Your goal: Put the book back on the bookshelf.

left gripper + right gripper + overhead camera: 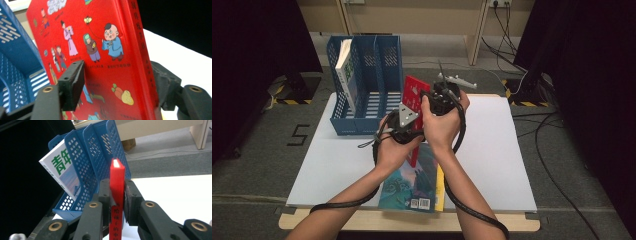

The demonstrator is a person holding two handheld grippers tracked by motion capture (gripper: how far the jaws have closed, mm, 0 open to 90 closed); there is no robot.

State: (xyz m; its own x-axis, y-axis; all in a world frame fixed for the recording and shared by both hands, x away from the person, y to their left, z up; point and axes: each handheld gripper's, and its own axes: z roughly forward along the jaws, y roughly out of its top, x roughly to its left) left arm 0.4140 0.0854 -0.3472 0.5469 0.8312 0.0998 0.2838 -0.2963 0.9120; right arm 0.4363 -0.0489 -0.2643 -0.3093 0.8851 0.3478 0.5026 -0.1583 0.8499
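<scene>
Right gripper view: right claw (117, 202) clamped on red book (116, 185), spine lettering Chinese; left claw (117, 85) likewise.

The blue file rack (364, 90) stands at the back left of the bench (497, 150). Its left slot holds a white book (344, 70); the two slots to the right seem free. The red book (414, 92) is raised just in front of them. A teal book (414, 182) lies at the near edge. The right half of the bench is open.
</scene>
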